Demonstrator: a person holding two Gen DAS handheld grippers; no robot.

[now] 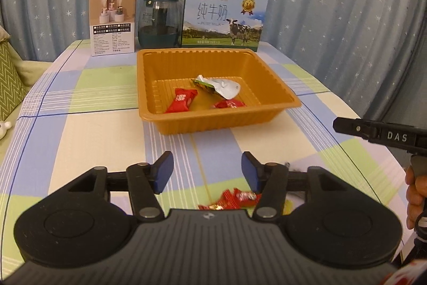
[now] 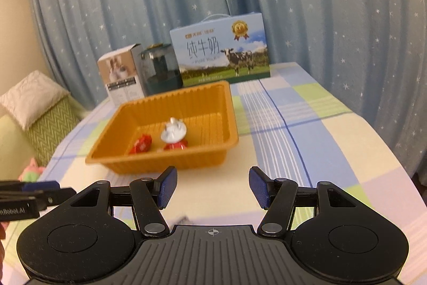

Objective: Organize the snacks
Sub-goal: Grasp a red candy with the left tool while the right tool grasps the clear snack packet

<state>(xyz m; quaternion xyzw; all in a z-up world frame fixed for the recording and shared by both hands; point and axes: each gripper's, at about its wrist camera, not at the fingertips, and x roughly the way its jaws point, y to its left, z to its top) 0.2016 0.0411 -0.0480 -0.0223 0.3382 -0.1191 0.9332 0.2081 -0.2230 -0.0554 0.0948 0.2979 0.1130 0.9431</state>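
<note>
Nearest the left wrist camera, a red candy wrapper [image 1: 234, 198] lies on the checked tablecloth [image 1: 80, 140] under the left gripper [image 1: 207, 172], on the near side of the orange tray [image 1: 218, 122]. Its long axis runs left to right, and the right end is hidden behind the right finger. The blue pads [image 1: 166, 172] stand about halfway apart with nothing pressed between them.

Inside the tray, from left to right: a red candy [image 1: 182, 100] tilted with its long axis running from near-left to far-right, a silver-white pouch [image 1: 221, 88] pointing its narrow end to the far left, and another red candy [image 1: 229, 104] lying crosswise at the pouch's near edge.

The right gripper [image 2: 213, 187] hovers before the tray's near right corner, jaws also about halfway apart and empty.
</note>
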